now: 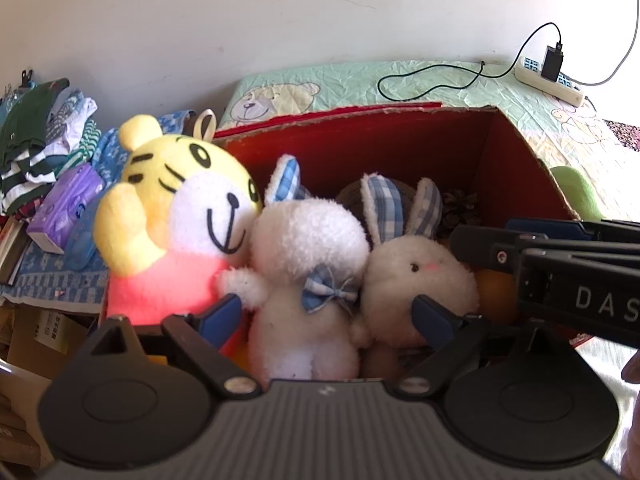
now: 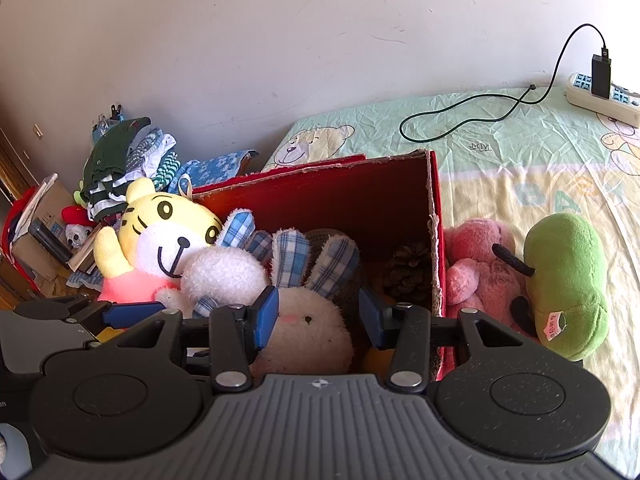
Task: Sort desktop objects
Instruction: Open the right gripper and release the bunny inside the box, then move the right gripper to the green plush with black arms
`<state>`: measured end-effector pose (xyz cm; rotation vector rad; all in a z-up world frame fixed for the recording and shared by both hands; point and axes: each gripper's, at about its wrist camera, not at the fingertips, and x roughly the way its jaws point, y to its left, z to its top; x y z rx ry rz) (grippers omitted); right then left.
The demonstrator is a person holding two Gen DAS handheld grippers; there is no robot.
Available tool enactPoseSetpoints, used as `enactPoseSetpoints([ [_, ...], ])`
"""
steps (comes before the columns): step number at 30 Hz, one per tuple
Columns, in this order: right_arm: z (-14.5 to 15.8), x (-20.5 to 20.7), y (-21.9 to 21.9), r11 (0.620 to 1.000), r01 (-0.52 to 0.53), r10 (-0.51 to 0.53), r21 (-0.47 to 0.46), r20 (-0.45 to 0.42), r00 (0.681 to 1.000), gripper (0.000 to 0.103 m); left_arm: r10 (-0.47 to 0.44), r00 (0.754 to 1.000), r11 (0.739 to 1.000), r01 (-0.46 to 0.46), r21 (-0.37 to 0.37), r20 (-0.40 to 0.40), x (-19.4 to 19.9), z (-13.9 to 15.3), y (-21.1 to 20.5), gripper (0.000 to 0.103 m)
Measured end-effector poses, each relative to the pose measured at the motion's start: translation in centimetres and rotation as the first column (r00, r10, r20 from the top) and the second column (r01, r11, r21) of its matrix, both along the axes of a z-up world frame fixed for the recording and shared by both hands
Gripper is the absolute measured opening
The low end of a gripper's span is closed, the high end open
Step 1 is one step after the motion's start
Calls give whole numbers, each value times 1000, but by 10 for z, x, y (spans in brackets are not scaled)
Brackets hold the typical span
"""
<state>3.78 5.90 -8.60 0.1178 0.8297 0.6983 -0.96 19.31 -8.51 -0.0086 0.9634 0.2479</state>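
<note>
A red cardboard box (image 1: 360,148) (image 2: 360,200) holds a yellow tiger plush (image 1: 180,208) (image 2: 160,236), a white rabbit plush with a blue bow (image 1: 308,264) (image 2: 224,272) and a second white rabbit plush with a pink cheek (image 1: 420,272) (image 2: 308,328). My left gripper (image 1: 328,316) is open, its fingers either side of the bow rabbit. My right gripper (image 2: 320,320) is open around the second rabbit's head; it also shows in the left wrist view (image 1: 560,264). A pine cone (image 2: 408,268) lies deeper in the box.
A pink plush (image 2: 480,272) and a green plush (image 2: 568,280) lie on the bedsheet (image 2: 520,168) right of the box. A power strip (image 2: 604,96) with a charger and black cable (image 2: 460,116) is at the back. Folded clothes (image 1: 44,140) and cartons are stacked on the left.
</note>
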Motion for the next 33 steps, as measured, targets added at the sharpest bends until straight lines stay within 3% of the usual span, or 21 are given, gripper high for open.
enactPoseSetpoints([
  [16,0,-2,3,1000,-9,9,-8,13,1000,52,4,1000,1000,-4,-5,12,0,2,1,98],
  [24,4,2,-10,994,1,7,106,-73,997,52,17,998,999,-19,32,60,-6,16,-1,97],
  [28,10,-3,-21,983,-21,34,182,-68,997,52,5,995,999,-10,47,100,-12,26,-5,97],
  [33,17,-2,-49,973,-9,25,232,-64,998,52,-48,987,992,29,127,150,-18,38,-27,93],
])
